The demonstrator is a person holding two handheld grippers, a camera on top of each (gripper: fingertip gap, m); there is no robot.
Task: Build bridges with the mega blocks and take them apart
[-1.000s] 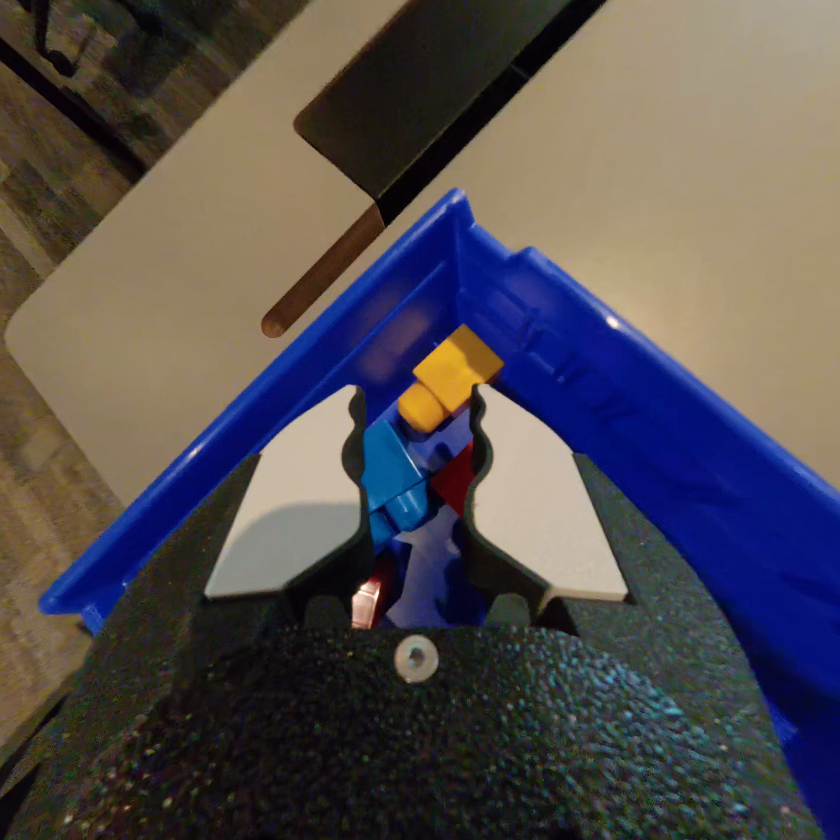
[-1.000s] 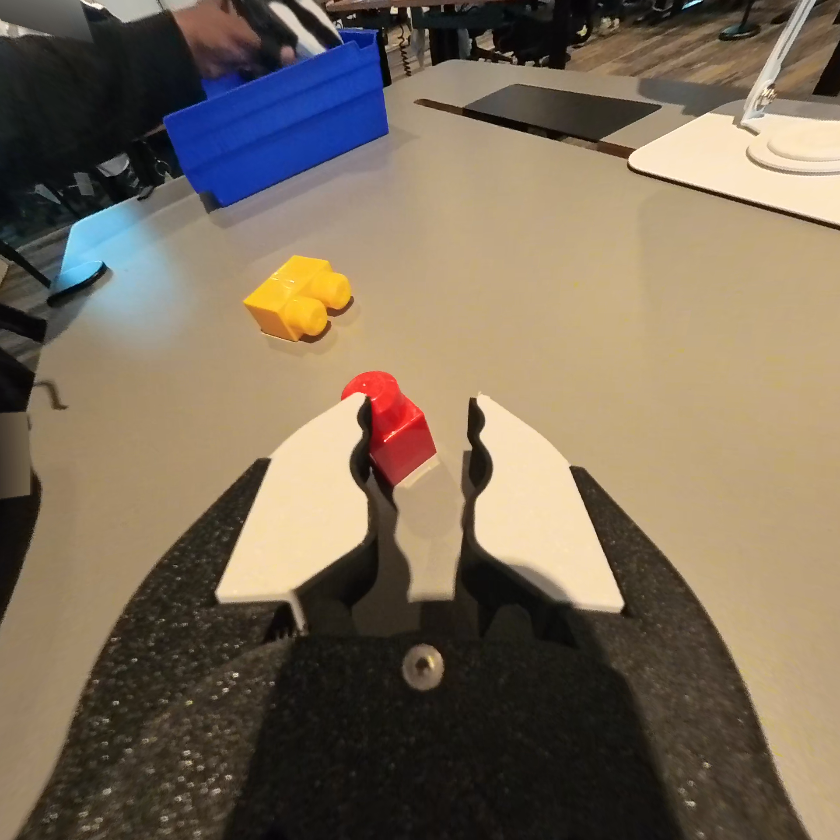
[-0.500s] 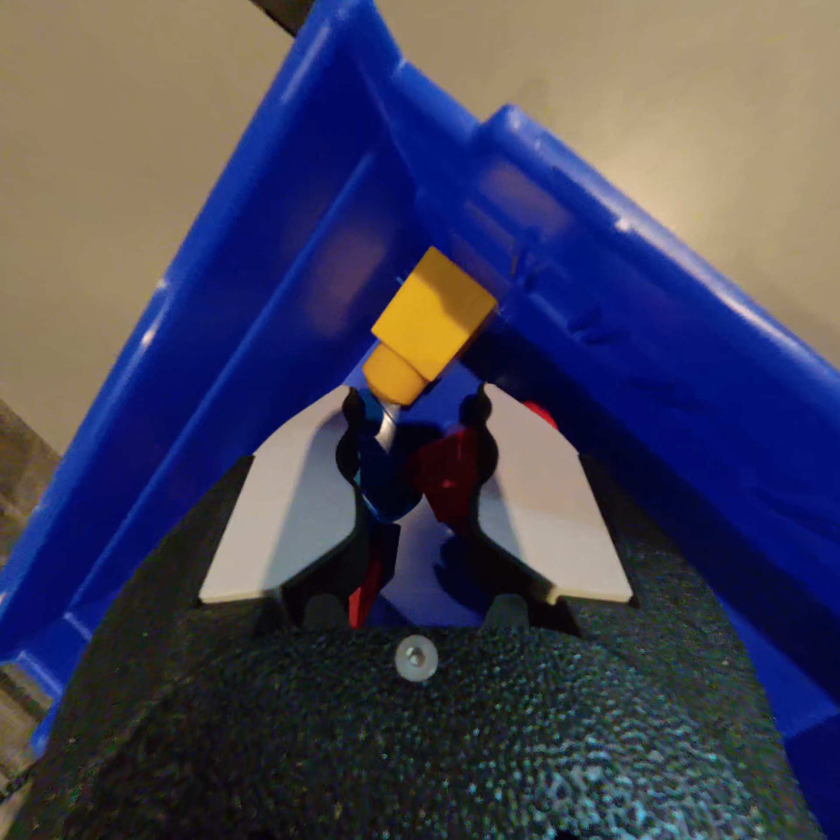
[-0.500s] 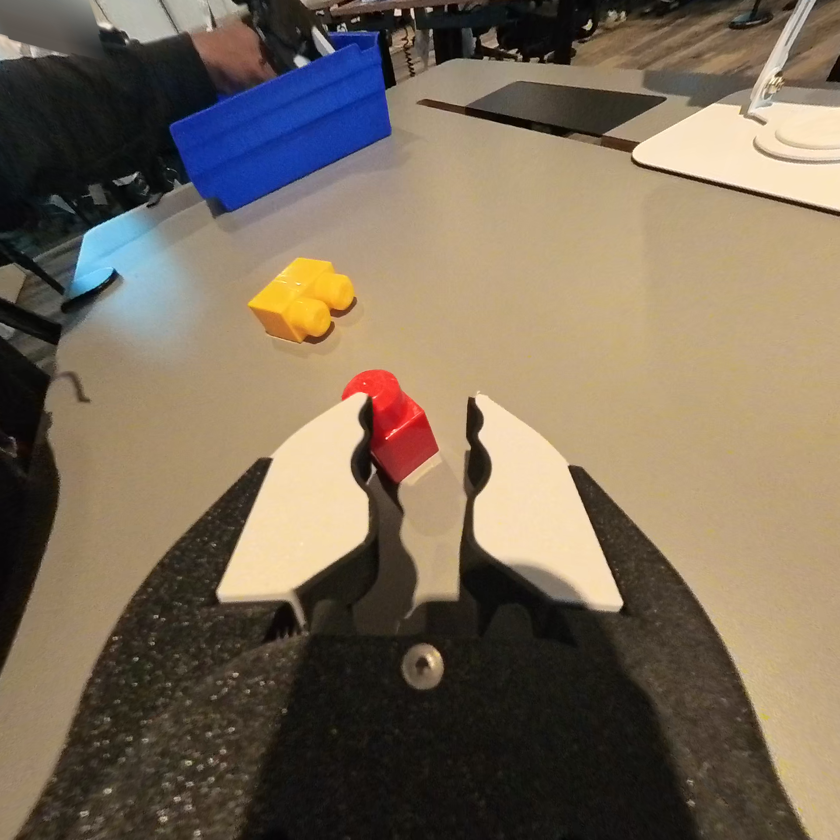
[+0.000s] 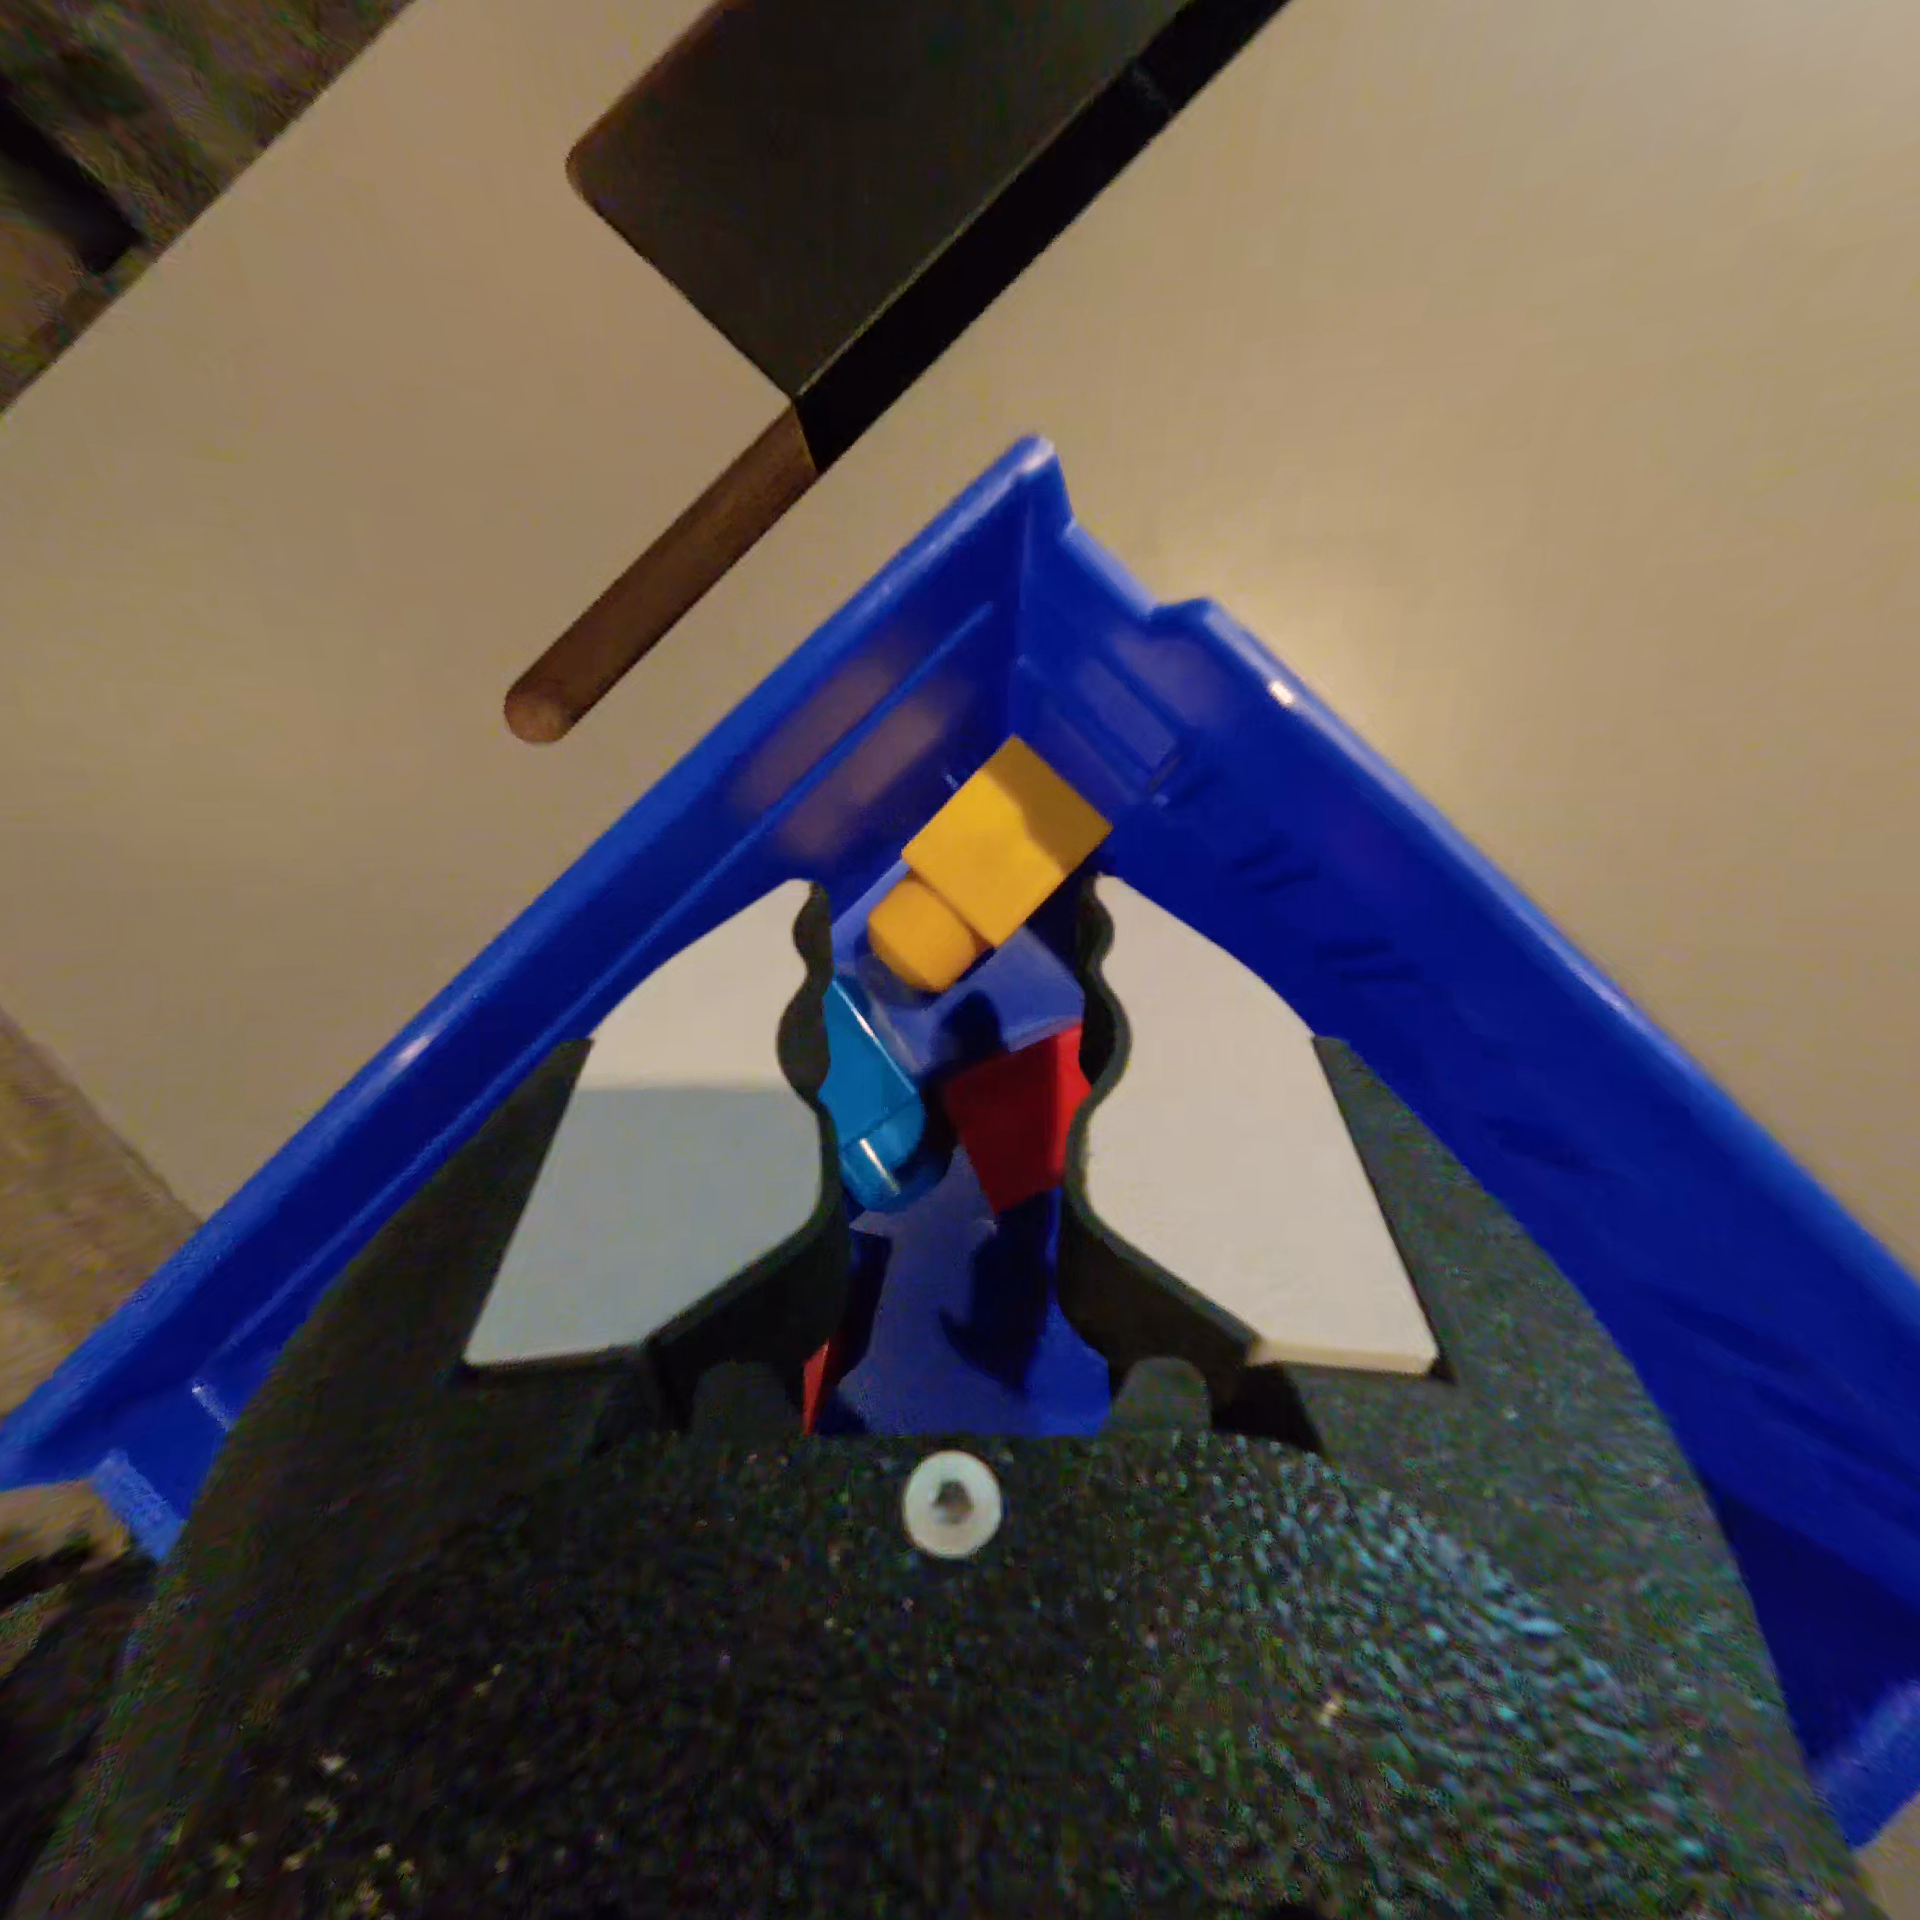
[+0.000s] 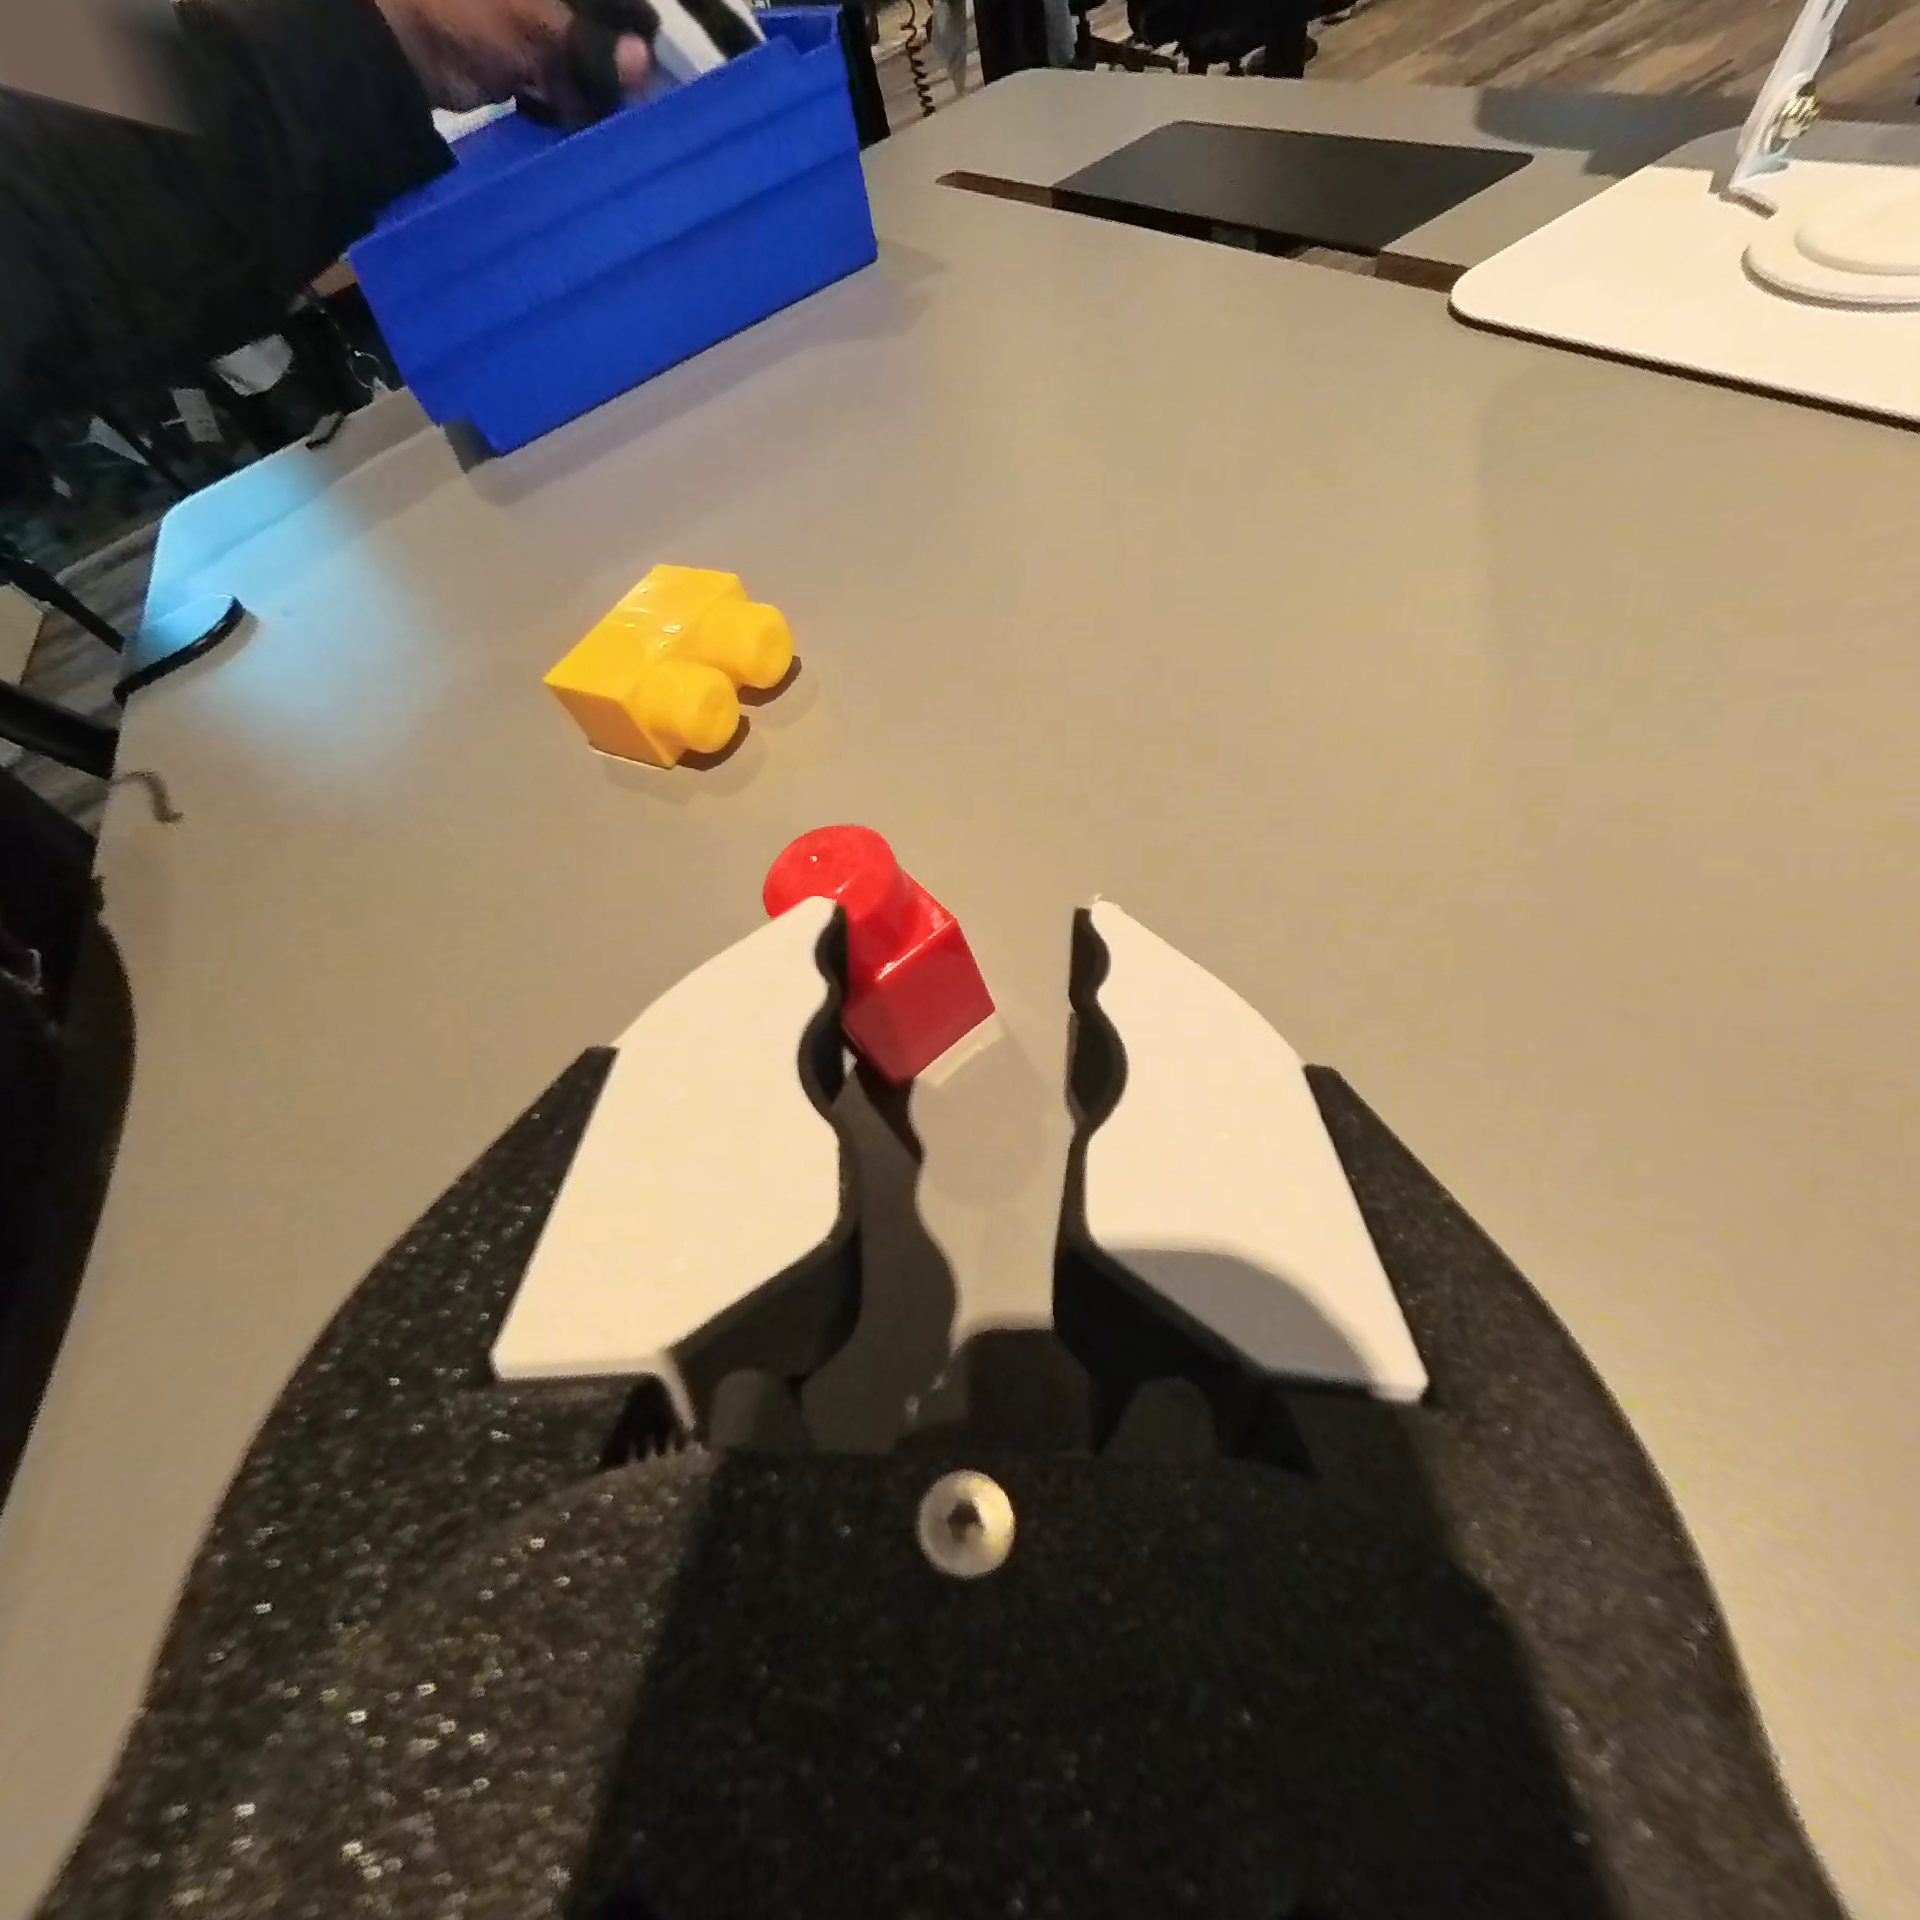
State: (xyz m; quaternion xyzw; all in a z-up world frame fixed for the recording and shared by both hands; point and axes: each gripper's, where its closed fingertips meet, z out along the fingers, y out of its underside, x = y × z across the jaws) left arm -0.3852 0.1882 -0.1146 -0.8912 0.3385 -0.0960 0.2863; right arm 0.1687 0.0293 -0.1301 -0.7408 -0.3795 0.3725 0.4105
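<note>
In the left wrist view my left gripper is open and points down into a corner of the blue bin. A yellow block, a light blue block and a red block lie in the bin below the fingers. In the right wrist view my right gripper is open and low over the grey table. A one-stud red block lies between its fingers, against the left finger. A two-stud yellow block lies on its side farther ahead on the left.
The blue bin stands at the table's far left, with a person's hand over it. A black inset panel and a white lamp base plate are at the far right. The table edge runs along the left. My right fingertips sit around 60 cm from my left ones.
My left gripper dipped deep into the bin corner, then pulled back up to about where it was. My right gripper stayed open around the red block, nearly still.
</note>
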